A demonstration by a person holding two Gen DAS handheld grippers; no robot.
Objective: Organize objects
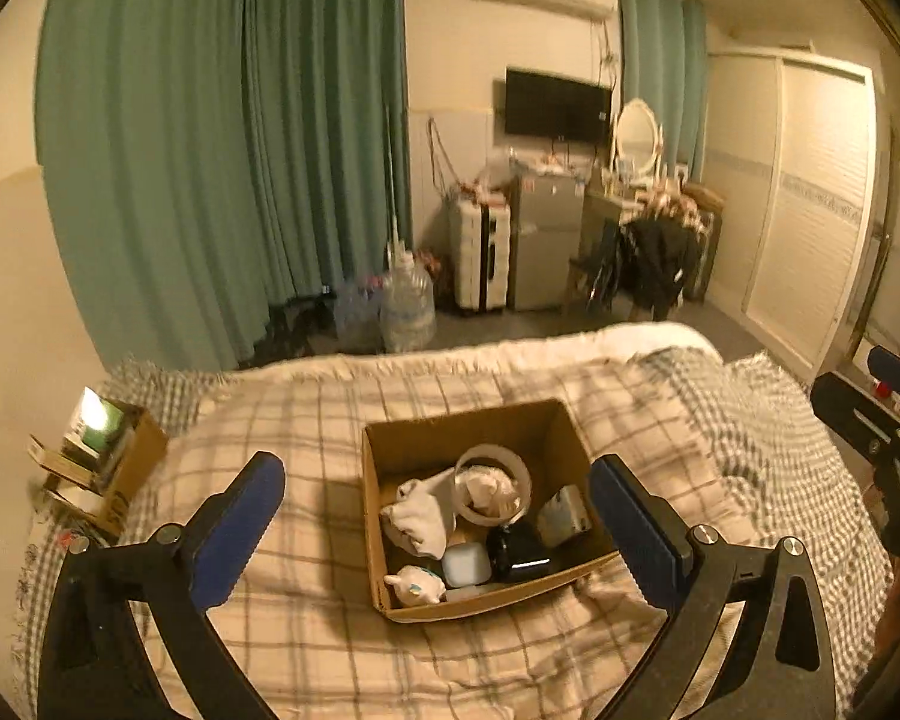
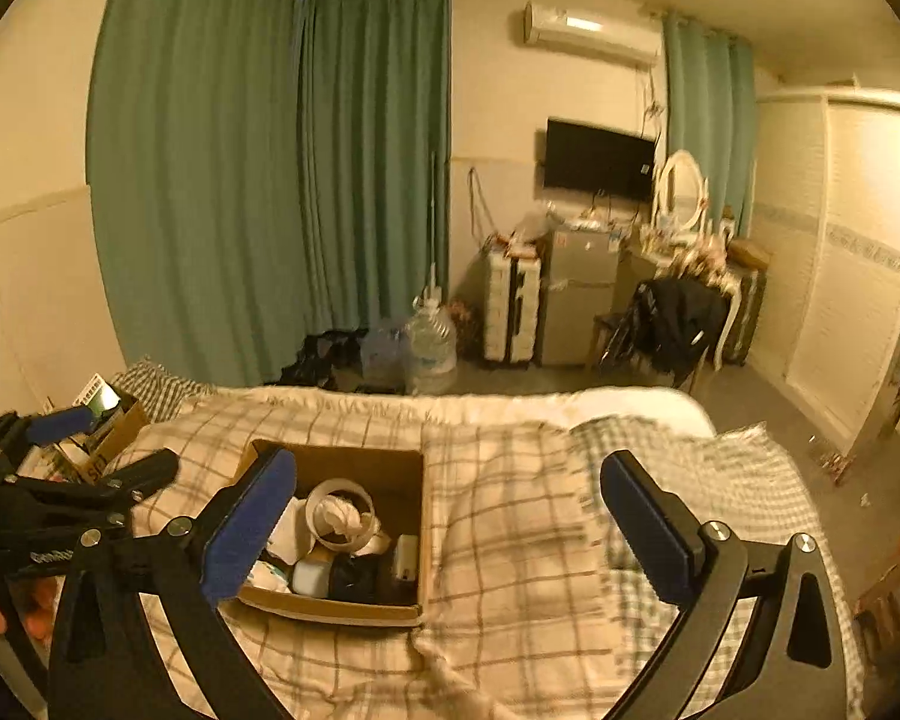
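Note:
An open cardboard box [image 1: 390,450] sits on the plaid bed cover. It holds a white tape ring [image 1: 493,483], white cloth [image 1: 420,513], a small pale case [image 1: 465,563], a black item [image 1: 519,552], a grey-white device [image 1: 563,516] and a small white figure [image 1: 414,585]. My left gripper [image 1: 438,516] is open and empty, above and just in front of the box. In the right wrist view the box [image 2: 354,459] lies at the left; my right gripper [image 2: 450,516] is open and empty over the bed cover beside the box.
A second cardboard box with books [image 1: 99,450] stands at the bed's left edge. The plaid bed cover [image 1: 306,630] spreads all around. Beyond the bed are water jugs [image 1: 407,306], a small fridge [image 1: 546,240], a chair with dark clothes [image 1: 660,264] and green curtains [image 1: 210,150].

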